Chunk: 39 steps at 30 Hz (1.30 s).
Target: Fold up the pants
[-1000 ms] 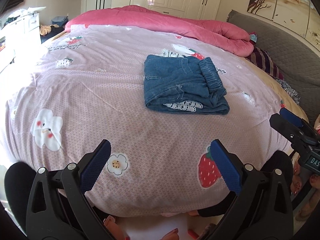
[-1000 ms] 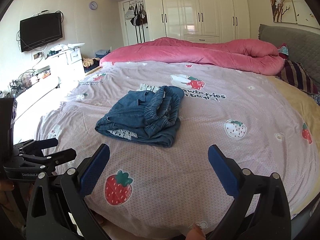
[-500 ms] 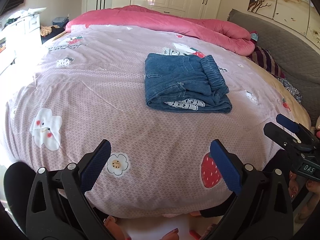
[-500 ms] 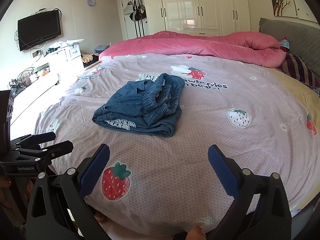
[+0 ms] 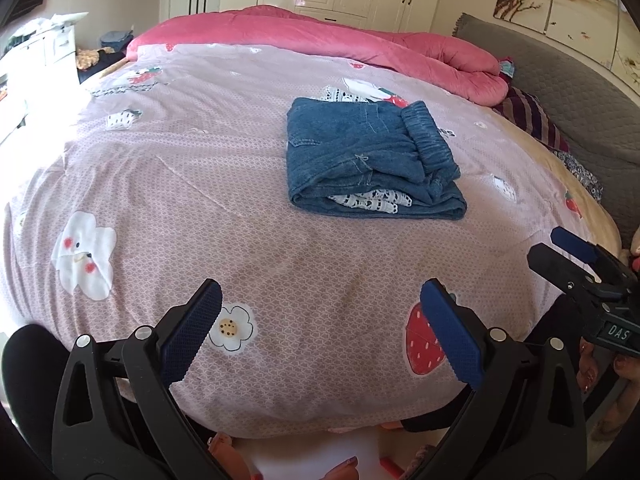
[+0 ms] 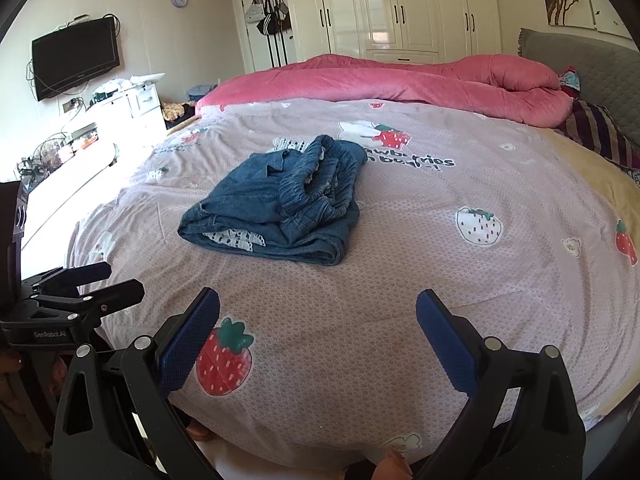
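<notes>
Pants point(image 5: 372, 164) lie folded in a compact blue bundle near the middle of the bed point(image 5: 200, 184), well apart from both your tongs.

Your left tongs point(image 5: 320, 320) and right tongs point(image 6: 318, 330) hang over the near edge of the bed, each with its blue pads spread wide and holding nothing. White patterned lining shows at the bundle's near edge, the elastic waistband on its right side.

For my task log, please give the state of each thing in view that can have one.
Denim pants: folded, lying on the bedspread, untouched.
Left gripper: open, empty.
Right gripper: open, empty.
Pink quilt: bunched along the far side.
Wardrobe doors: closed.
Television: off.
</notes>
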{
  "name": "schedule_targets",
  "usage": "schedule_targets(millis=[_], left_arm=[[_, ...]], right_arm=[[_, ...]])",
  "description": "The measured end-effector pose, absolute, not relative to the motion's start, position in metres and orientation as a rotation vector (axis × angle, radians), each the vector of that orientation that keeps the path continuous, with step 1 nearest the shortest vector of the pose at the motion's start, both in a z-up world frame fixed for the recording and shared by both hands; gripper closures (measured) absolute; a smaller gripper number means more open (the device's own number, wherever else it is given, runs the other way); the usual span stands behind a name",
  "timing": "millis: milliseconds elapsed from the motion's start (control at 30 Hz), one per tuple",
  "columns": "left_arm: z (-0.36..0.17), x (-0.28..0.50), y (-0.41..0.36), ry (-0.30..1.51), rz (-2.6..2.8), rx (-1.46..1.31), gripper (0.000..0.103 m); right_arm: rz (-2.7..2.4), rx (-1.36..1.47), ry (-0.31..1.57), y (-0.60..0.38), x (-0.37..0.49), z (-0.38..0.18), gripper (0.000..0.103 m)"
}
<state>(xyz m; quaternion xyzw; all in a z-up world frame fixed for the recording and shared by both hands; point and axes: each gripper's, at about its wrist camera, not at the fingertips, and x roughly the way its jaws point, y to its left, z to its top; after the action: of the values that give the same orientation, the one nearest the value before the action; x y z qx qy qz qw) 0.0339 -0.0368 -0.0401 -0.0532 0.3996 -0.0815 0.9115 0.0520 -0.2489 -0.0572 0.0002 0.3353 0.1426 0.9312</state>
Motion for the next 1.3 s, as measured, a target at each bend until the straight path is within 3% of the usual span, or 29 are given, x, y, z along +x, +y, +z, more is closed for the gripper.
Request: schedule_targets(millis=[367,1300], left_arm=[[-0.056,0.034,-0.031,0.841,-0.146,-0.117,0.010],[-0.053,0.030,-0.042,0.817,-0.157,-0.073,0.010]], right_arm=[[0.265,-0.050,0.727,-0.244,0.052,-0.083,0.005],[0.263,-0.003,0.712,-0.250,0.054,-0.079,0.005]])
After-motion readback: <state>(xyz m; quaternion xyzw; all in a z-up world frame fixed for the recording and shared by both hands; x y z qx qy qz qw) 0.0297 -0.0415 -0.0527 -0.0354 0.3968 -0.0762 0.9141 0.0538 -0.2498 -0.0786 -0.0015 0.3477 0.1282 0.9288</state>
